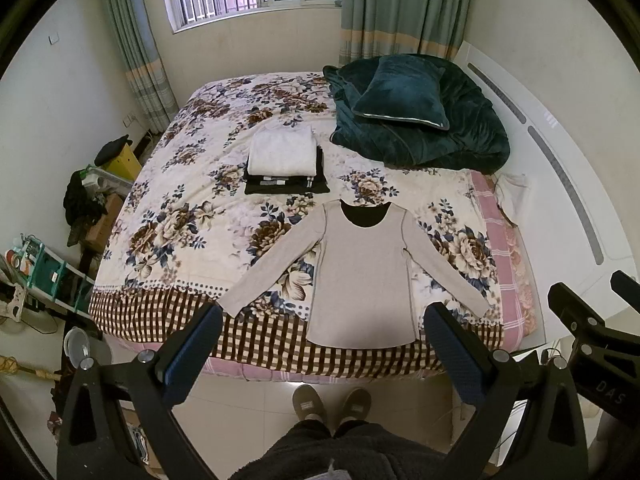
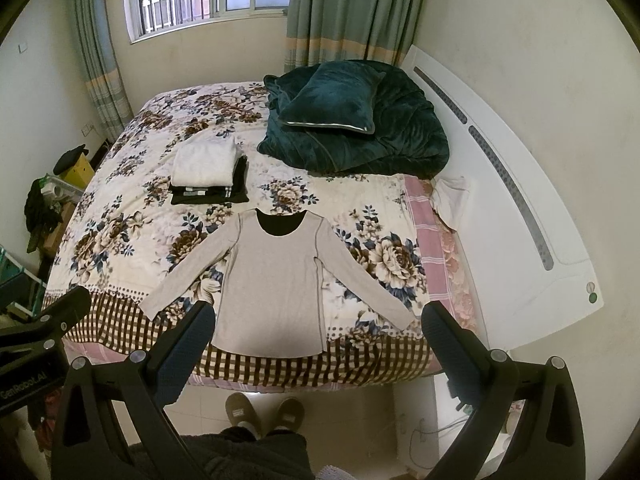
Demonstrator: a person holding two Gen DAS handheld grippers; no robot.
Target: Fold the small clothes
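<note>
A beige long-sleeved shirt (image 1: 360, 276) lies flat on the flowered bed (image 1: 180, 216), face up, sleeves spread, hem at the near edge. It also shows in the right wrist view (image 2: 272, 280). Behind it sits a stack of folded clothes (image 1: 284, 160), white on top of black, also in the right wrist view (image 2: 206, 174). My left gripper (image 1: 324, 344) is open and empty, held above the floor in front of the bed. My right gripper (image 2: 316, 340) is open and empty beside it, and shows at the right edge of the left wrist view (image 1: 592, 328).
A dark green quilt and pillow (image 1: 416, 116) lie at the back right of the bed. A white headboard (image 1: 560, 184) runs along the right. Cluttered shelves and boxes (image 1: 48, 276) stand at the left. My slippered feet (image 1: 332, 404) stand on the tiled floor.
</note>
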